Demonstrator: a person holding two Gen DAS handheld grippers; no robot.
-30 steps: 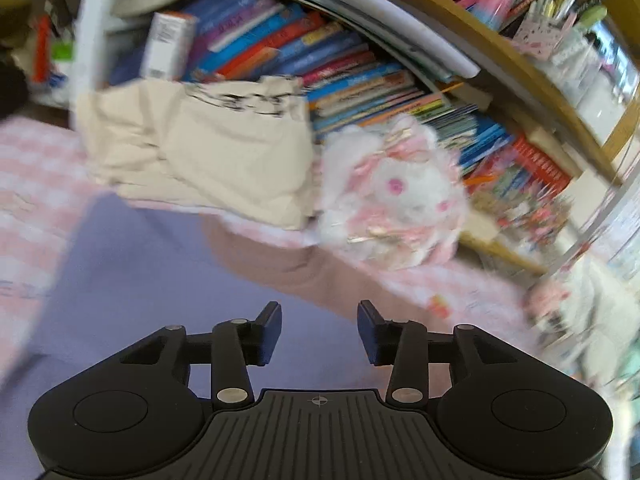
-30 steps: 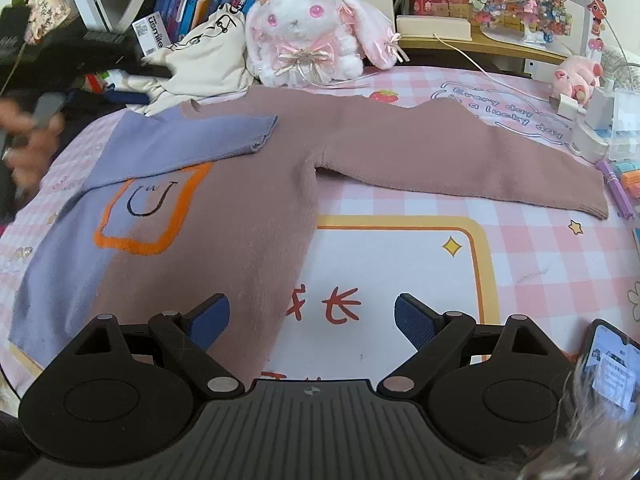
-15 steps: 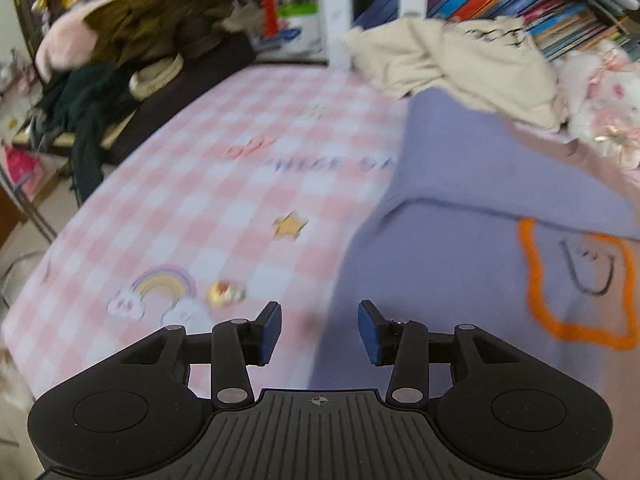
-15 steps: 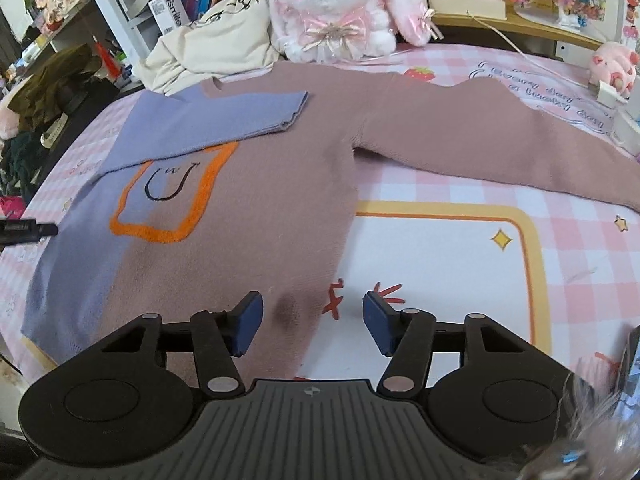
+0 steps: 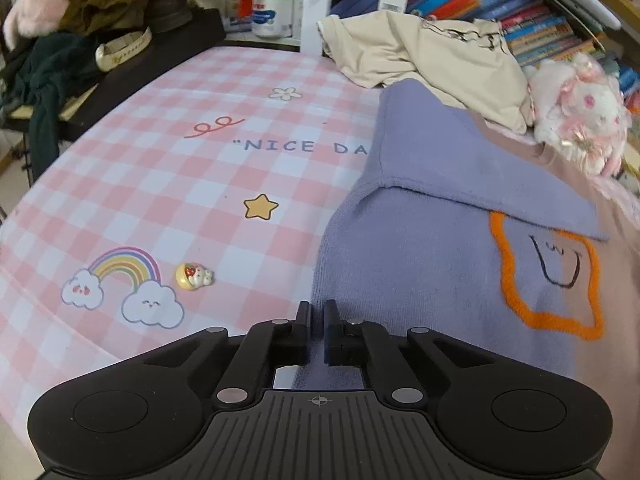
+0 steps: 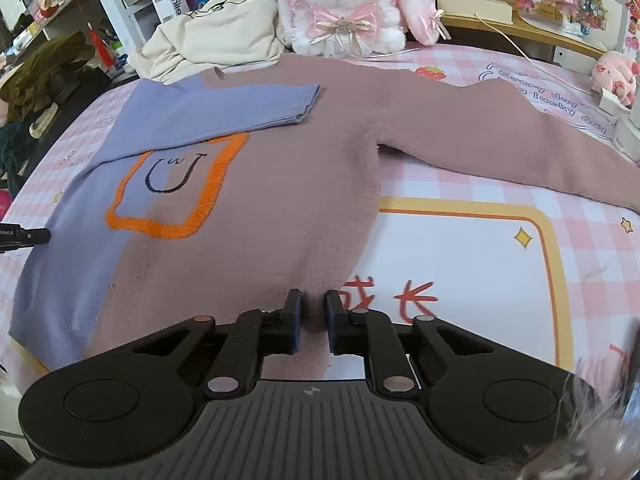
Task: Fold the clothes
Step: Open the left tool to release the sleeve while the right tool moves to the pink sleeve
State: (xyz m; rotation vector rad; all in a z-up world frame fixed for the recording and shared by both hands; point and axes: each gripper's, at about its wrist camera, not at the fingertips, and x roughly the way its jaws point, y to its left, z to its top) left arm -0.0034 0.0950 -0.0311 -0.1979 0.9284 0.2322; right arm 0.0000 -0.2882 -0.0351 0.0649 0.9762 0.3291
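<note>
A two-tone sweater (image 6: pixel 256 216), lilac on its left side and dusty pink on its right, lies face up on a pink checked tablecloth (image 5: pixel 168 184), its hem toward the near edge and its neck toward the far shelves; the lilac sleeve (image 6: pixel 224 112) is folded across the chest, its cuff resting just above an orange-outlined smiling face (image 6: pixel 176 188), while the pink sleeve (image 6: pixel 500 148) stretches out flat to the right; the left gripper (image 5: pixel 317 330) has its jaws drawn together on the lilac side edge of the sweater near the hem, a fold of knit pinched between the pads; the right gripper (image 6: pixel 313 320) is likewise clamped on the pink fabric at the hem's right corner, beside a white panel with a yellow border (image 6: pixel 480 264) printed on the cloth; in the right wrist view the black tip of the left gripper shows at the far left edge, touching the lilac cloth; beyond the sweater, a crumpled cream garment (image 6: pixel 212 36) and a white plush rabbit with pink bows (image 6: pixel 344 4) sit at the far edge, against a bookshelf (image 5: pixel 520 20); a small strawberry charm (image 5: pixel 194 276) lies on the cloth left of the sweater, near a printed rainbow (image 5: pixel 120 280).
</note>
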